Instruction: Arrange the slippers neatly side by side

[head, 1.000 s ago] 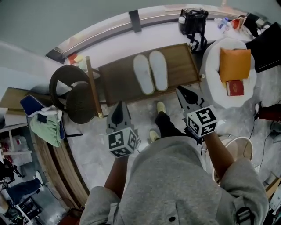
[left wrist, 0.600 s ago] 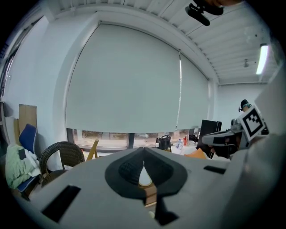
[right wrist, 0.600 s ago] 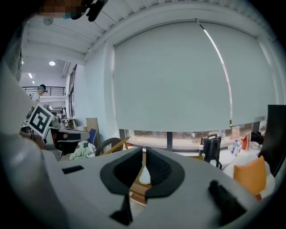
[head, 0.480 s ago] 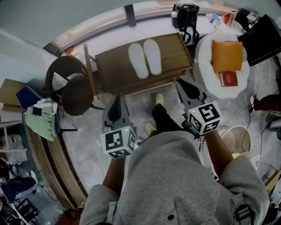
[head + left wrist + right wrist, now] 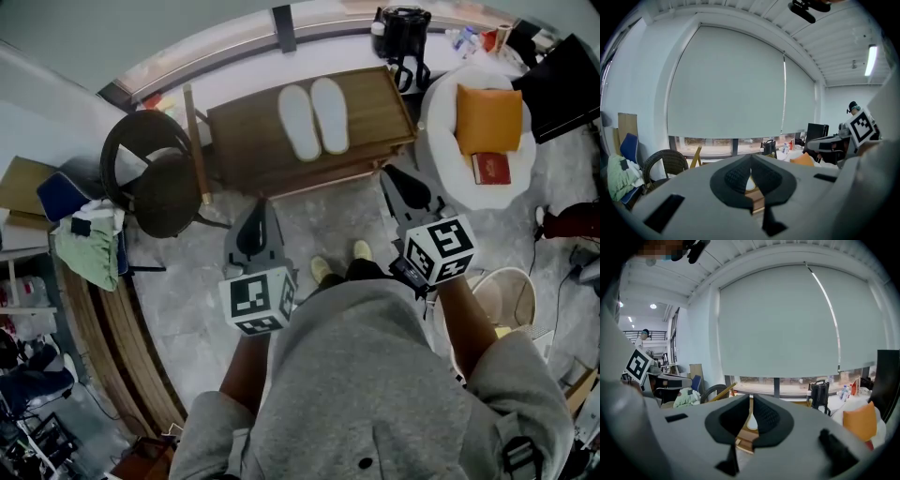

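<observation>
Slippers (image 5: 314,119) paired on wooden table (image 5: 244,141)

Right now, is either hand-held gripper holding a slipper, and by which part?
Nothing is held. The left hand-held gripper and right hand-held gripper are shut and empty; the slippers lie on the table.

Low brown wooden table (image 5: 246,142) is seen at the far side, set on grey mottled floor (image 5: 192,281). Two white slippers are laid directly on the tabletop, right of its middle: left slipper (image 5: 299,123) and right slipper (image 5: 330,115), side by side, parallel, long edges touching or nearly so. On the floor, dark wicker chair (image 5: 150,183) is placed just left of the table, white round seat (image 5: 448,141) just right.
</observation>
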Motion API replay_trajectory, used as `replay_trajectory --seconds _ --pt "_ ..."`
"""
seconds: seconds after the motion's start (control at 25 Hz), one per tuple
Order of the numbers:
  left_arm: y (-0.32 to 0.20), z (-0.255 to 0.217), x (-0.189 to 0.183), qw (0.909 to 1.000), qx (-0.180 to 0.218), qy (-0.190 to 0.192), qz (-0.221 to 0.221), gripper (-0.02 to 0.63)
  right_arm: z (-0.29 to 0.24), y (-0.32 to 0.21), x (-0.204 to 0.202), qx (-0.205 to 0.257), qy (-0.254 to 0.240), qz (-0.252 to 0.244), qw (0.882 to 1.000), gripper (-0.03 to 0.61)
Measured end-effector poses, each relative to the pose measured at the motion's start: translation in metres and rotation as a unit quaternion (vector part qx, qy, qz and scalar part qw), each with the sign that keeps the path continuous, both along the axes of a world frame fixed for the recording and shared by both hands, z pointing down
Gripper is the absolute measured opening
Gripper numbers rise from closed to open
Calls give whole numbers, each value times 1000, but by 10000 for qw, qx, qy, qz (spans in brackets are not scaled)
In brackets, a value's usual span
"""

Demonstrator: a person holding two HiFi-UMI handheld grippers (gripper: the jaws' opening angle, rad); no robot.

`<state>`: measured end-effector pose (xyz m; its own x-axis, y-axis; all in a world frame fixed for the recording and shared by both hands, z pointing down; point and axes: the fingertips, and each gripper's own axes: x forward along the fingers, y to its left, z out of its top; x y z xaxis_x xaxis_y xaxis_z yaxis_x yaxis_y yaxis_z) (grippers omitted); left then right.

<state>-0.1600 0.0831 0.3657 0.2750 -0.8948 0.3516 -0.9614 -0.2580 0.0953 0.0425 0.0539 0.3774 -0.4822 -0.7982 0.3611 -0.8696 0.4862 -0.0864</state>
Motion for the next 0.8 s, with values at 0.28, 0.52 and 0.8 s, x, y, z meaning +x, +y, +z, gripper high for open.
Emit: replay_trajectory --seconds 0.28,0.52,0.8 --pt "3 10 8 9998 -161 53 78 15 3 3 4 -27 25 20 10000 38" --pt "-1 11 12 9997 -152 61 194 15 5 3 7 -28 47 92 9999 38" --pt "5 14 15 9995 -209 60 232 15 5 10 7 -25 59 88 9999 38"
